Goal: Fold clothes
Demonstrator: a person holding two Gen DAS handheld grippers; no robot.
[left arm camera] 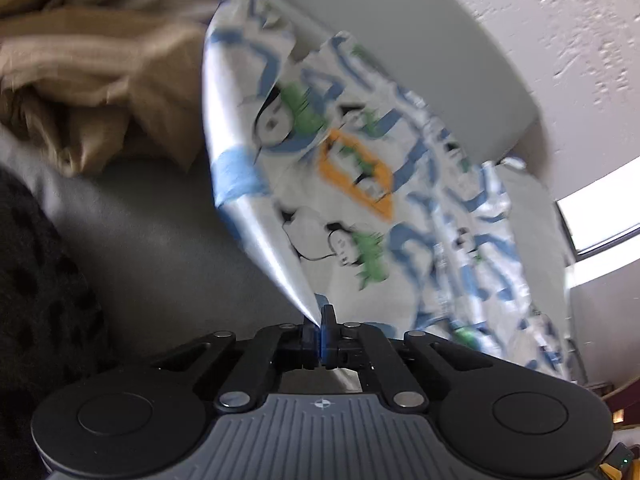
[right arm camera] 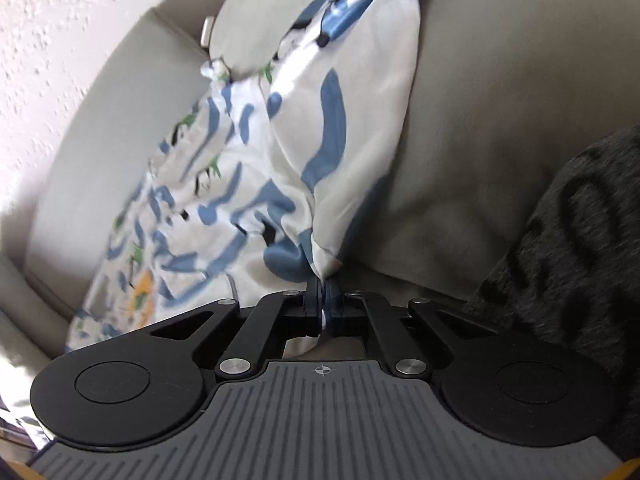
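Right now I count two grippers and one printed garment (left arm camera: 352, 168), a white cloth with blue strokes, green patches and an orange diamond. My left gripper (left arm camera: 322, 320) has its jaws pinched together on a corner of that garment, and my right gripper (right arm camera: 322, 284) is clamped on another gathered corner, so the cloth hangs stretched above the grey couch (right arm camera: 480, 120). One tan cloth heap (left arm camera: 92, 80) lies on the couch beyond the garment's taut silver edge, and one dark patterned blanket (right arm camera: 568, 220) sits at the near side of the couch in both views. Between heap and blanket the seat shows bare grey. The garment's print is smeared by motion blur, its lower hem is cut off behind my left gripper's body, and I cannot tell what kind of garment it is.
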